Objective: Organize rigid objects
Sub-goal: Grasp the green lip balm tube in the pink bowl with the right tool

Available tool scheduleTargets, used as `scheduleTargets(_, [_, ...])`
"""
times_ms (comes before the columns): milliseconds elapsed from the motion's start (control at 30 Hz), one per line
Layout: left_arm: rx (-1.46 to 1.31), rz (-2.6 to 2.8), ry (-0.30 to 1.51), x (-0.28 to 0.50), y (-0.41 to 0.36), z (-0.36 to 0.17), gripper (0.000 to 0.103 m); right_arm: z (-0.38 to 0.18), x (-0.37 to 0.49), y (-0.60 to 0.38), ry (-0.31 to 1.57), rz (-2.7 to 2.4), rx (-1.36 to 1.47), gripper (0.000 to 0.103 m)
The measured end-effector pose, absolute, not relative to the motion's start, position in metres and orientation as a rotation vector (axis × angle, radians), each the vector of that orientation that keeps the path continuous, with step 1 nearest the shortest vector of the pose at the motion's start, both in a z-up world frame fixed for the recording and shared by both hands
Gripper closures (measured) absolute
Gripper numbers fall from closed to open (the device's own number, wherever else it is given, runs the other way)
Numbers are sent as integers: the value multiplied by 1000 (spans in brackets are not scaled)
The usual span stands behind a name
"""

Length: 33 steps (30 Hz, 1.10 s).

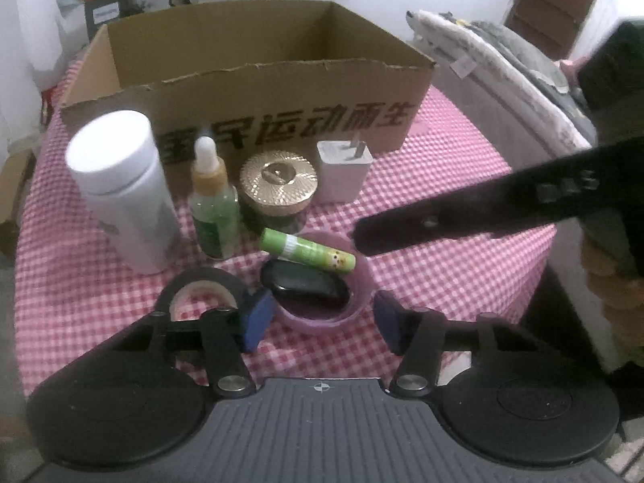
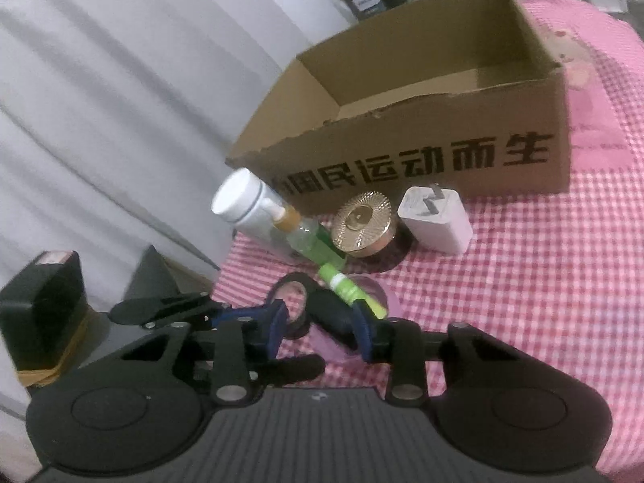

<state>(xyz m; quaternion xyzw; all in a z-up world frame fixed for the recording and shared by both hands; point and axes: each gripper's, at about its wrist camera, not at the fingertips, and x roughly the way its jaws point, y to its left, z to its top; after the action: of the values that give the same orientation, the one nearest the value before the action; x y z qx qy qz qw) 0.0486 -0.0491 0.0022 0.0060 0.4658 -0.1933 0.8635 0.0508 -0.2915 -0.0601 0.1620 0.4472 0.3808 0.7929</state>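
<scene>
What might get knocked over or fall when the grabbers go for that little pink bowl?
The green lip-balm tube lies loose across the small pink bowl's rim; tipping the bowl may roll it off. The tall green dropper bottle and white plastic bottle stand close behind and could topple if bumped. The left gripper straddles the bowl without gripping yet.

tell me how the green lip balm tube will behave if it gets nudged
The green tube is a smooth cylinder lying across the rim of the small purple bowl, so it would probably roll or slide off. It looks rigid and light. Its glossy surface may slip between pads.
</scene>
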Motion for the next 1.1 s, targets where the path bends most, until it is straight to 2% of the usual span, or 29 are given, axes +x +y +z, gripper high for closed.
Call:
scheduleTargets(167, [-3, -448, 992, 60, -54, -2, 63, -73, 67, -275, 982, 836, 303, 75])
scheduleTargets(700, [22, -483, 999, 60, -59, -7, 64, -91, 61, -266, 1143, 838, 340, 77])
scheduleTargets(1000, [54, -456, 994, 65, -67, -16, 64, -78, 72, -282, 1035, 751, 405, 75])
scheduleTargets(1100, [59, -451, 991, 64, -67, -17, 68, -83, 73, -286, 1038, 736, 439, 74])
